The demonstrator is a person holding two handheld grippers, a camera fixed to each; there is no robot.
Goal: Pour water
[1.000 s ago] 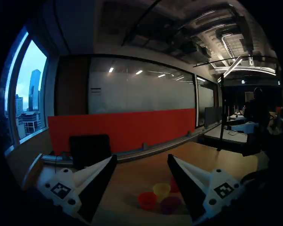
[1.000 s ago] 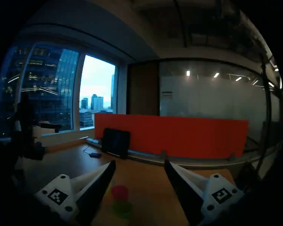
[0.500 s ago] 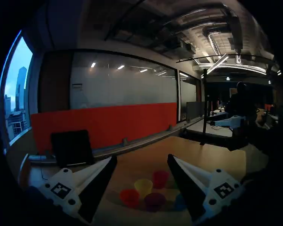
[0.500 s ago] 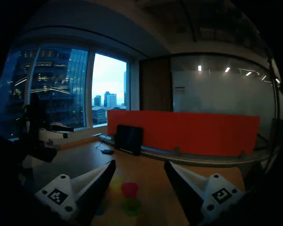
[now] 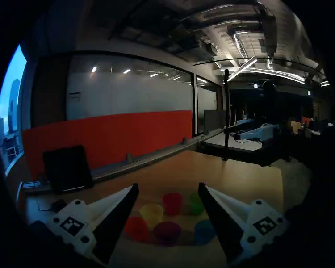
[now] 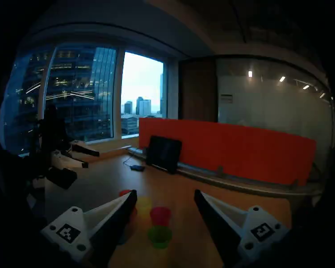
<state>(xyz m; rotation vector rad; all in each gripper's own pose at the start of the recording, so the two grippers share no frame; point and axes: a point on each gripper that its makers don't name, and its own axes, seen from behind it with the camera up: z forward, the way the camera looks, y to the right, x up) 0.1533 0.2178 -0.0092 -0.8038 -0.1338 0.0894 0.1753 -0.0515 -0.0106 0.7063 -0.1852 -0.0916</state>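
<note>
Plastic cups (image 5: 152,213) now sit lower centre btw my left gripper (image 5: 167,185) fingers, more showing than a sec ago; right gripper (image 6: 165,192) sees them too. Both jaws wide, empty, nothing picked yet.

Smooth wooden table (image 5: 239,178) under matt, slightly translucent plastic cups (image 5: 152,213).

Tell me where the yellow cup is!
In the left gripper view, the yellow cup stands on the table, with the orange-red cup at its lower left and the pink cup to its right.
</note>
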